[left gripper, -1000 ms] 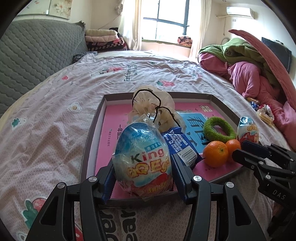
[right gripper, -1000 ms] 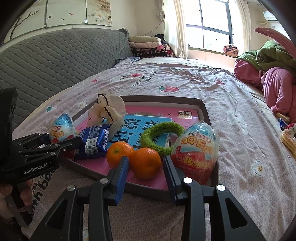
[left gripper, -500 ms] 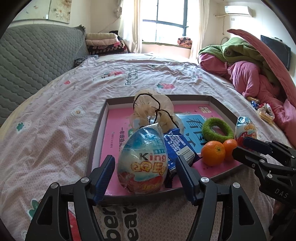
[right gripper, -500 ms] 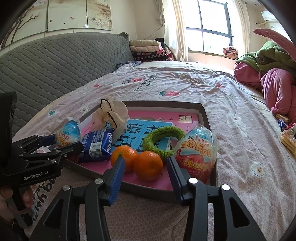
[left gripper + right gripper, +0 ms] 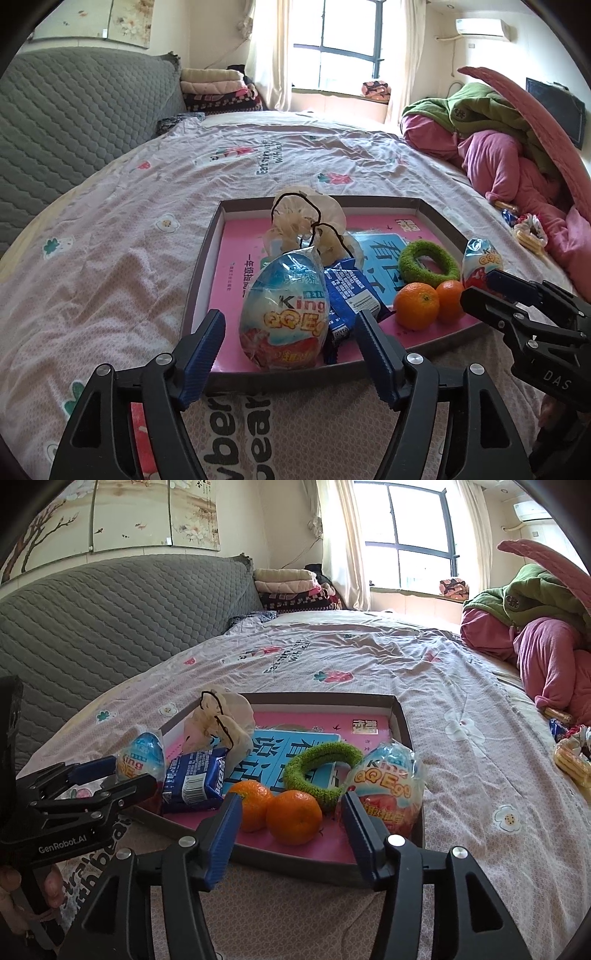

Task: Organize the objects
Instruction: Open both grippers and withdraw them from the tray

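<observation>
**Both grippers standing open at the near rim of the shallow grey-walled cardboard tray (image 5: 201, 266) with a pink printed floor, its contents set down inside.**

The left gripper (image 5: 288, 354) is spread wide and empty, its blue pads flanking but not touching the blue-and-white foil-wrapped "King QQ Egg" (image 5: 284, 314), which stands upright in the tray's near left corner. The right gripper (image 5: 291, 834) is likewise open and empty, just short of two orange mandarins (image 5: 293, 816) at the tray's near edge. A second wrapped egg (image 5: 388, 786) stands in the tray's near right corner. The step in hand appears to be release after placing; the next move likely calls for fetching loose items, such as the snack packets (image 5: 570, 760) well right of the tray. Inside the tray, a dark blue biscuit packet (image 5: 351, 291), a green fuzzy ring (image 5: 428, 262) and a cream drawstring pouch (image 5: 306, 218) crowd the remaining floor.
</observation>
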Demonstrator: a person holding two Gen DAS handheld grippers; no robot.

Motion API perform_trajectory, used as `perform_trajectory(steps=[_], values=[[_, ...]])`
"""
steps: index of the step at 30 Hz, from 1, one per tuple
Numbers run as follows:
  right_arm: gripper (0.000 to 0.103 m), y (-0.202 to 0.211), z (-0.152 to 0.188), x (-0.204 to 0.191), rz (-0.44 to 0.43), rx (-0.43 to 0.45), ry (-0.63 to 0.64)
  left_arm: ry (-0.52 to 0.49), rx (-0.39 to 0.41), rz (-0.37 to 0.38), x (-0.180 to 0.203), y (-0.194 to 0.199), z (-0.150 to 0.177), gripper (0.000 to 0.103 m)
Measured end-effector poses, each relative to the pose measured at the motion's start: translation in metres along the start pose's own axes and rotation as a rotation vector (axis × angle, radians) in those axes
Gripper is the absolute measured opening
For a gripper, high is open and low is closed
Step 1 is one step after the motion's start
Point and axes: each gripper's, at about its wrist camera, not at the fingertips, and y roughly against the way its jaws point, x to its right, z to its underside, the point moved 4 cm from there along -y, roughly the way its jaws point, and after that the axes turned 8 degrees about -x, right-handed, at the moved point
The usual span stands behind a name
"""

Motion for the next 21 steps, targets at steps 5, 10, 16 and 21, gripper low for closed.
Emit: perform_trajectory(steps=[5, 10, 16, 21], values=[[0.059, 0.004, -0.001, -0.003, -0.002, 0.012, 0.006, 0.014, 0.011, -0.008, 0.001, 0.009, 0.002, 0.076], [0.06, 0.012, -0.002, -0.004, -0.001, 0.032, 0.008, 0.035, 0.029, -0.017, 0.002, 0.02, 0.003, 0.078], [0.061, 0.022, 0.003, -0.006, -0.008, 0.046, 0.005, 0.051, 0.05, -0.029, 0.006, 0.032, 0.006, 0.079], [0.066, 0.034, 0.004, -0.008, 0.016, 0.077, 0.023, 0.058, 0.054, -0.037, 0.01, 0.043, 0.007, 0.08]])
